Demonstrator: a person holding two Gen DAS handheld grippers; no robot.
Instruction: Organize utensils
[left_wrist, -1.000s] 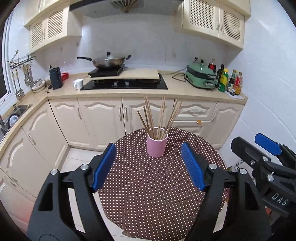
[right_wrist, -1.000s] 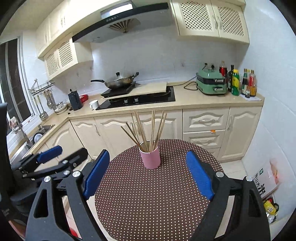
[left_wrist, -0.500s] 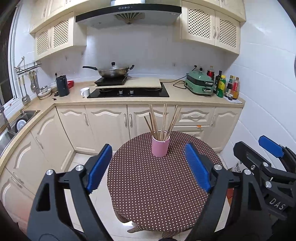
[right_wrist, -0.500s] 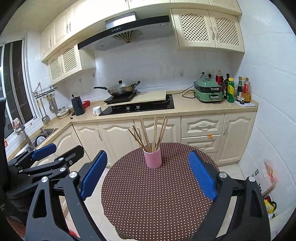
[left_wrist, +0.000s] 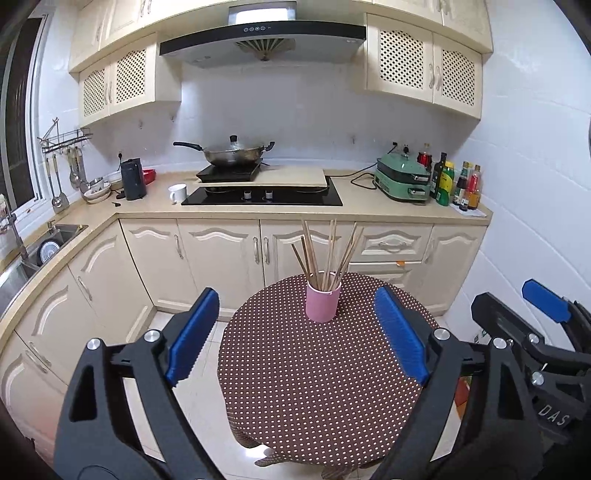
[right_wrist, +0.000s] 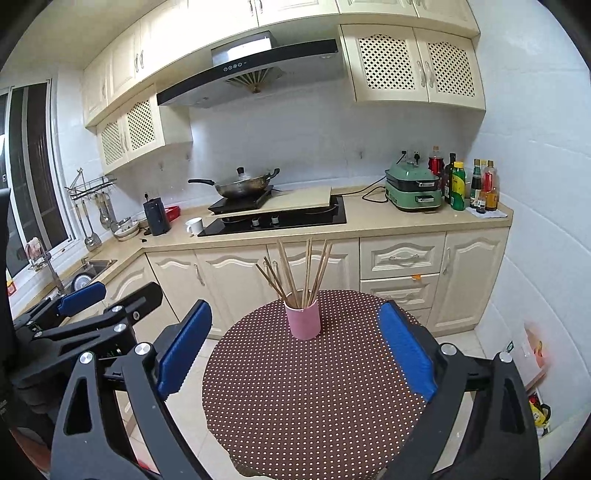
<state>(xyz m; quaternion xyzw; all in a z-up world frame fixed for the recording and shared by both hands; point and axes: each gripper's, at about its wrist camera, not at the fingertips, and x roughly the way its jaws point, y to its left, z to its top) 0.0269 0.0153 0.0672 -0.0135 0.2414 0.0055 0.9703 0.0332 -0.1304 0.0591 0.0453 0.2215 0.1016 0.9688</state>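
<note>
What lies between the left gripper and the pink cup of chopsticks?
Only bare dotted tablecloth separates the open left gripper from the pink cup, shown in the left wrist view.

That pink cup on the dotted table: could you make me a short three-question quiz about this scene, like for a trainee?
1. True or false: the pink cup lies tipped over on the round table.
2. What stands in the cup?
A. spoons
B. wooden chopsticks
C. forks
3. Fill in: the left claw and the right claw are both ____, with nothing between the pads.

Key: 1 false, it stands upright; 2 B; 3 open.
</note>
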